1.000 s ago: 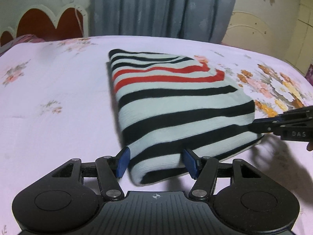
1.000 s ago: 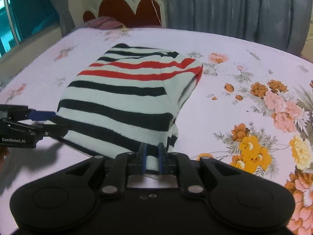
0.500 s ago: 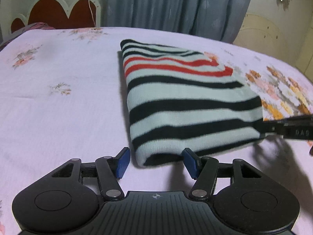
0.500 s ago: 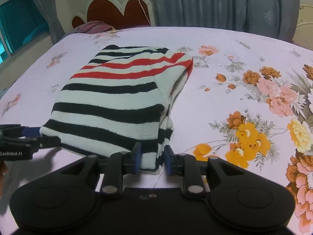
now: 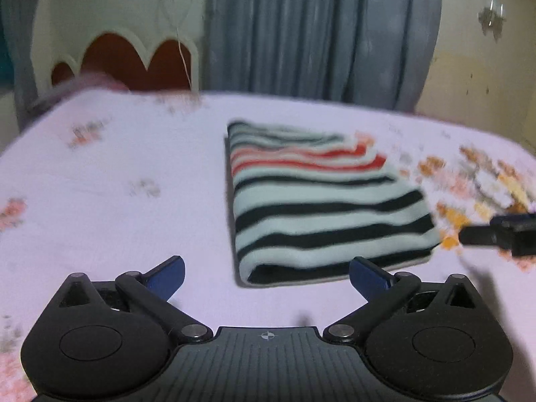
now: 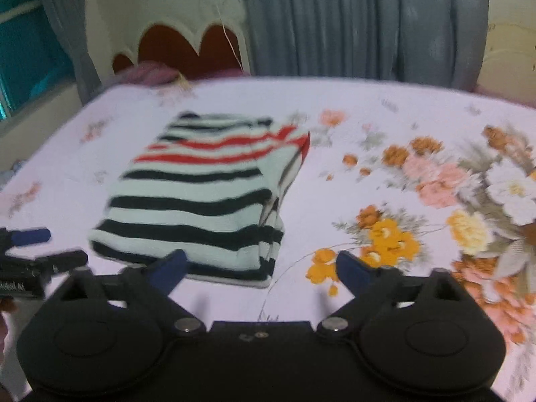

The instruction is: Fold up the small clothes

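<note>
A folded knit garment [image 5: 321, 201] striped in white, black and red lies flat on the pink flowered bedsheet [image 5: 117, 234]; it also shows in the right wrist view [image 6: 201, 201]. My left gripper [image 5: 266, 276] hangs just short of its near edge, jaws opening wide, nothing between the blue pads. My right gripper [image 6: 259, 268] is drawn back from the garment's near right corner, jaws opening wide and empty. Each gripper's tip shows in the other's view: the right one [image 5: 495, 234] at the garment's right side, the left one [image 6: 40, 251] at its left.
The bed's red scalloped headboard [image 5: 134, 63] and grey curtains [image 5: 318, 33] stand behind. A purple bundle [image 6: 150, 70] lies by the headboard. A teal window [image 6: 30, 40] is at the left. Large printed flowers [image 6: 469, 194] cover the sheet to the right.
Both grippers let go of the garment's near edge, spread wide and pulled back and up. The garment now lies flat on the bed, farther from both cameras.
</note>
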Demonstrator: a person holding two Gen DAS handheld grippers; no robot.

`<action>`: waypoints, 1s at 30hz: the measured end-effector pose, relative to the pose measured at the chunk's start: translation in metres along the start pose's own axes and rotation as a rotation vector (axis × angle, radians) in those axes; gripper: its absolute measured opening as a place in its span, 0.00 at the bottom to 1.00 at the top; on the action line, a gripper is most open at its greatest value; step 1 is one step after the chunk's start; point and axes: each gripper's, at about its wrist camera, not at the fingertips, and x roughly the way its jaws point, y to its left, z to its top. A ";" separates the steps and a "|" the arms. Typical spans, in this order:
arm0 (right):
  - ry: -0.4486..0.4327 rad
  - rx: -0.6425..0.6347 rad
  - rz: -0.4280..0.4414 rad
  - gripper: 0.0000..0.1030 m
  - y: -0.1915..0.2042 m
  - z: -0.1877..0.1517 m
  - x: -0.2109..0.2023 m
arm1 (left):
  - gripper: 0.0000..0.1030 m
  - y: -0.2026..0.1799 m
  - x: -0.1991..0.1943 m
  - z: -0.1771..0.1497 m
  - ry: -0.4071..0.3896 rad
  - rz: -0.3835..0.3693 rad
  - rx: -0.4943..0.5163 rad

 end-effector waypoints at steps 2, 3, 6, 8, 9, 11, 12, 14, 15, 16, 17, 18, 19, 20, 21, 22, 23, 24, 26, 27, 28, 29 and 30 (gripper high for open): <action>-0.001 0.011 -0.008 0.99 0.002 -0.005 -0.022 | 1.00 -0.003 -0.019 0.002 0.002 -0.002 -0.008; -0.008 0.015 -0.003 0.99 0.002 -0.007 -0.032 | 1.00 -0.006 -0.030 0.001 -0.001 -0.002 -0.015; -0.041 0.027 -0.016 0.99 0.008 -0.014 -0.072 | 1.00 -0.014 -0.064 -0.003 -0.003 -0.009 -0.011; -0.058 0.033 -0.041 0.99 0.015 -0.018 -0.094 | 1.00 -0.021 -0.088 -0.008 -0.018 -0.002 -0.008; -0.065 0.033 -0.049 0.99 0.017 -0.021 -0.105 | 1.00 -0.024 -0.098 -0.011 -0.020 -0.004 -0.003; -0.080 0.030 -0.048 0.99 0.024 -0.026 -0.127 | 1.00 -0.029 -0.122 -0.017 -0.035 -0.010 -0.006; -0.095 0.025 -0.052 0.99 0.028 -0.030 -0.139 | 1.00 -0.031 -0.133 -0.019 -0.043 -0.024 -0.006; -0.112 0.007 -0.061 0.99 0.035 -0.035 -0.156 | 1.00 -0.036 -0.154 -0.023 -0.061 -0.041 0.004; -0.118 -0.002 -0.067 0.99 0.038 -0.037 -0.166 | 1.00 -0.040 -0.166 -0.025 -0.076 -0.035 0.013; -0.127 -0.007 -0.070 0.99 0.041 -0.040 -0.175 | 1.00 -0.043 -0.175 -0.027 -0.085 -0.030 0.023; -0.136 -0.009 -0.070 0.99 0.043 -0.042 -0.183 | 1.00 -0.046 -0.185 -0.029 -0.094 -0.023 0.037; -0.147 -0.010 -0.069 0.99 0.045 -0.045 -0.192 | 1.00 -0.048 -0.195 -0.031 -0.102 -0.016 0.044; -0.153 -0.012 -0.068 0.99 0.047 -0.047 -0.199 | 1.00 -0.049 -0.202 -0.031 -0.105 -0.013 0.038; -0.161 -0.014 -0.067 0.99 0.049 -0.049 -0.207 | 1.00 -0.049 -0.210 -0.032 -0.109 -0.018 0.024; -0.170 -0.016 -0.067 0.99 0.051 -0.051 -0.212 | 1.00 -0.048 -0.217 -0.034 -0.113 -0.022 0.004; -0.177 -0.018 -0.066 0.99 0.053 -0.053 -0.218 | 1.00 -0.049 -0.223 -0.035 -0.118 -0.023 -0.012; -0.183 -0.021 -0.065 0.99 0.054 -0.054 -0.223 | 1.00 -0.049 -0.229 -0.037 -0.127 -0.025 -0.020; -0.189 -0.022 -0.067 0.99 0.055 -0.056 -0.228 | 1.00 -0.050 -0.235 -0.038 -0.137 -0.022 -0.022; -0.199 -0.023 -0.067 0.99 0.059 -0.059 -0.235 | 1.00 -0.053 -0.245 -0.041 -0.148 -0.018 -0.015; -0.202 -0.024 -0.066 0.99 0.060 -0.060 -0.237 | 1.00 -0.054 -0.249 -0.043 -0.153 -0.019 -0.013; -0.206 -0.025 -0.066 0.99 0.062 -0.061 -0.239 | 1.00 -0.054 -0.253 -0.044 -0.157 -0.020 -0.012; -0.209 -0.026 -0.065 0.99 0.063 -0.062 -0.241 | 1.00 -0.054 -0.255 -0.044 -0.160 -0.020 -0.012; -0.211 -0.027 -0.065 0.99 0.064 -0.063 -0.242 | 1.00 -0.054 -0.257 -0.044 -0.161 -0.022 -0.013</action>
